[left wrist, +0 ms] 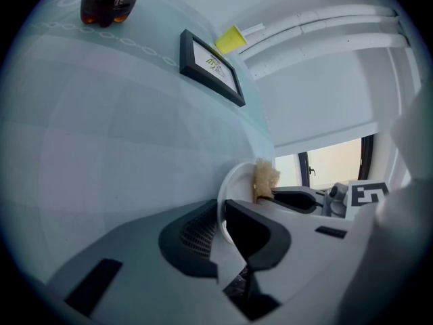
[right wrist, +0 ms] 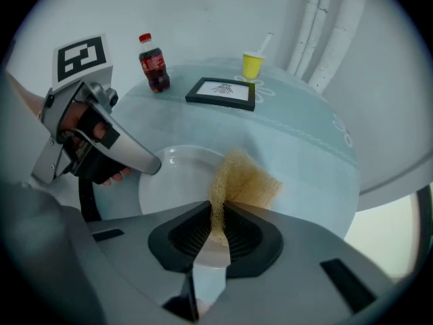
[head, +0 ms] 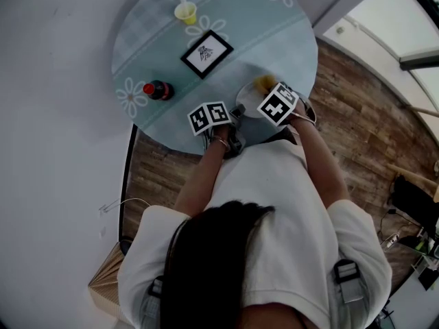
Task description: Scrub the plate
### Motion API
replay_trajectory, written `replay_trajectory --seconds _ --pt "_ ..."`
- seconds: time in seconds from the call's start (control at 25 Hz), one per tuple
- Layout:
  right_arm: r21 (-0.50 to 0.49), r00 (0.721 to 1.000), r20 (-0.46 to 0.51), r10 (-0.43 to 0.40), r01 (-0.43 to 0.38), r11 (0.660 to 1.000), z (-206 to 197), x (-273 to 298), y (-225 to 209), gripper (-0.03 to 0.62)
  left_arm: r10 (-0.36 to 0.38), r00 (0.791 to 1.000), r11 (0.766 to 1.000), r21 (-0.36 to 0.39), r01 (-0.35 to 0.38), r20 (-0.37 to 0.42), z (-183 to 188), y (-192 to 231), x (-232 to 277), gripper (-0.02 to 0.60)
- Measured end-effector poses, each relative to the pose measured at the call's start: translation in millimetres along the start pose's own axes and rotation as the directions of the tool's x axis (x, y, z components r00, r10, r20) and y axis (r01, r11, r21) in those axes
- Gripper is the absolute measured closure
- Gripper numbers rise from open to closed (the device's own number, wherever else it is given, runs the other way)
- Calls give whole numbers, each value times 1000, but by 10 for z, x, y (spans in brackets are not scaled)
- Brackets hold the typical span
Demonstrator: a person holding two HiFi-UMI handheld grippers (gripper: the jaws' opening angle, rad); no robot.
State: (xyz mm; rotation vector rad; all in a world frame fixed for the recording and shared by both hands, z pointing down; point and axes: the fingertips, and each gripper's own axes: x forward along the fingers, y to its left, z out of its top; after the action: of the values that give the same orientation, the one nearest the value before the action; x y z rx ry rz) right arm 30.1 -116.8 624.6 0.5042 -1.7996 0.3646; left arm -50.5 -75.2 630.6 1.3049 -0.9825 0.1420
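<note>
A white plate (right wrist: 177, 173) lies near the front edge of the round table (head: 158, 43). My left gripper (left wrist: 222, 215) is shut on the plate's near rim (left wrist: 221, 196), which I see edge-on between the jaws. My right gripper (right wrist: 218, 212) is shut on a tan scrubbing sponge (right wrist: 242, 180). The sponge rests on the plate's right side, and part of it hangs past the rim. In the right gripper view the left gripper (right wrist: 150, 162) comes in from the left onto the plate. In the head view the sponge (head: 265, 82) shows just beyond the right marker cube (head: 278, 103).
A cola bottle (head: 158, 89) stands left of the plate. A black picture frame (head: 206, 53) lies at the table's middle, with a yellow cup with a straw (head: 185, 11) at the far side. Wooden floor (head: 357, 115) lies to the right, a white wall to the left.
</note>
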Motion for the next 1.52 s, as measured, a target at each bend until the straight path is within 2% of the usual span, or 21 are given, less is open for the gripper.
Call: replay_trajectory --seconds 0.12,0.48,0.96,1.08,1.28,1.52 --pt "30 999 26 41 -42 999 73 9 89 530 1 1000 1000 0 -1 -1 -6 -1 1 537" --pt "9 991 51 121 -121 993 256 41 360 530 -1 1000 1000 0 1 0 10 1 2 537" --pt "-68 987 37 156 -154 986 251 34 646 530 -8 1000 1000 -3 8 0 2 7 3 537" --pt "-81 983 20 181 -179 980 228 31 709 530 -14 1000 1000 -9 14 5 1 3 5 537" --pt "-120 970 -68 232 -239 964 167 -34 786 530 -16 1000 1000 -12 16 9 2 7 1 537" --pt "-9 968 -77 238 -240 971 -8 -105 728 530 -14 1000 1000 -10 14 9 3 0 13 537"
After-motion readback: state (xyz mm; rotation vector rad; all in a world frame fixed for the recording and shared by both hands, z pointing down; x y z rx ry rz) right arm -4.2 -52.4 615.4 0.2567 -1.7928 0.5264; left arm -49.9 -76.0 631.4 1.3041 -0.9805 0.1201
